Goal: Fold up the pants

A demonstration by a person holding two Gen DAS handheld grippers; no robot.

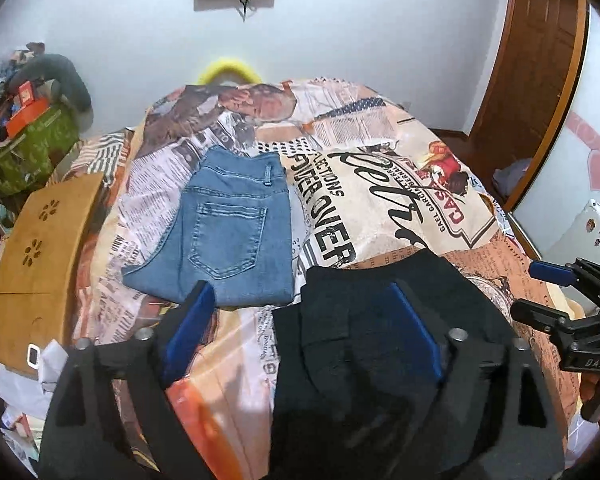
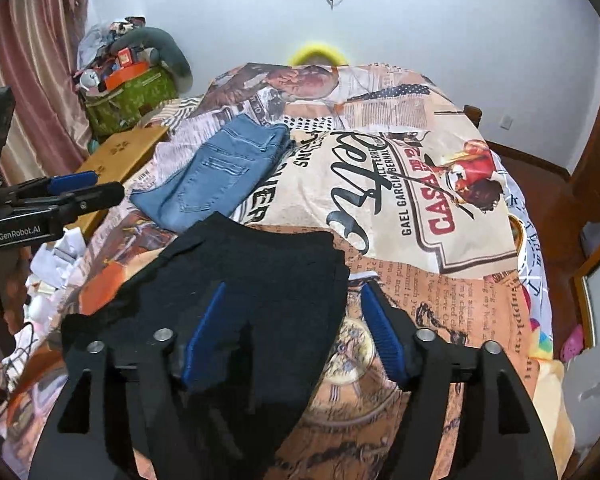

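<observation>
Fold looks nearly or fully done, judging by shape: the black fabric pants [image 2: 236, 280] lie as a compact folded stack on the near part of the bed with the newspaper-print cover [image 2: 440, 288]. Edges slightly uneven, left flap ragged. Folded light-blue denim jeans [image 1: 224, 228] rest just beyond. Left tool [image 1: 304, 332] and right tool [image 2: 292, 328] both gape, gripping nothing.

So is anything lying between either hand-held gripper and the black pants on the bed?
Nothing visible. The black pants lie directly under the open left hand-held gripper and right hand-held gripper; the folded jeans sit farther back, apart.
</observation>
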